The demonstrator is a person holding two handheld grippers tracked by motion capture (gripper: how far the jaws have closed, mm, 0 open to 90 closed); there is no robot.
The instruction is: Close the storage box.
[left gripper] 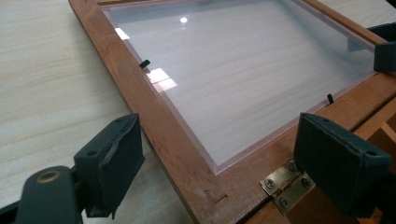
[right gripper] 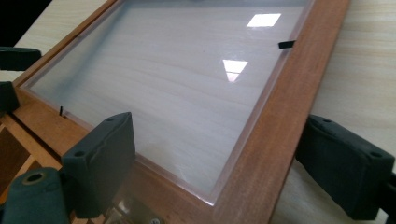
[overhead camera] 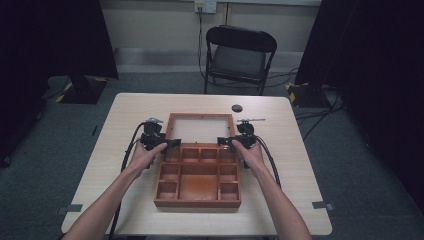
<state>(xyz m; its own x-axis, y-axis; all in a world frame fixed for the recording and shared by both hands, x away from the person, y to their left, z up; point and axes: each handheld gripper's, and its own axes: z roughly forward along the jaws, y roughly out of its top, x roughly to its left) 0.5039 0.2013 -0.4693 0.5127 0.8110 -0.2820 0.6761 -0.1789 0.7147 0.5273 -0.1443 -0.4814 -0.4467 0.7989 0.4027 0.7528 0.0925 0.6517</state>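
A wooden compartment box (overhead camera: 197, 201) lies on the table with its lid (overhead camera: 171, 127) swung flat behind it. The lid is a wooden frame (left gripper: 140, 102) around a clear pane (left gripper: 243, 70), joined to the box by a brass hinge (left gripper: 282, 184). My left gripper (overhead camera: 170, 144) is open at the lid's near left corner. In the left gripper view its jaws straddle that corner (left gripper: 222, 135) without pressing on it. My right gripper (overhead camera: 225, 142) is open at the near right corner, its jaws astride the right frame rail (right gripper: 289, 93) with a gap on both sides.
A small black round object (overhead camera: 237, 108) lies on the table behind the lid. A black folding chair (overhead camera: 240, 55) stands beyond the far edge. Cables run over the floor at the right, and dark curtains flank both sides.
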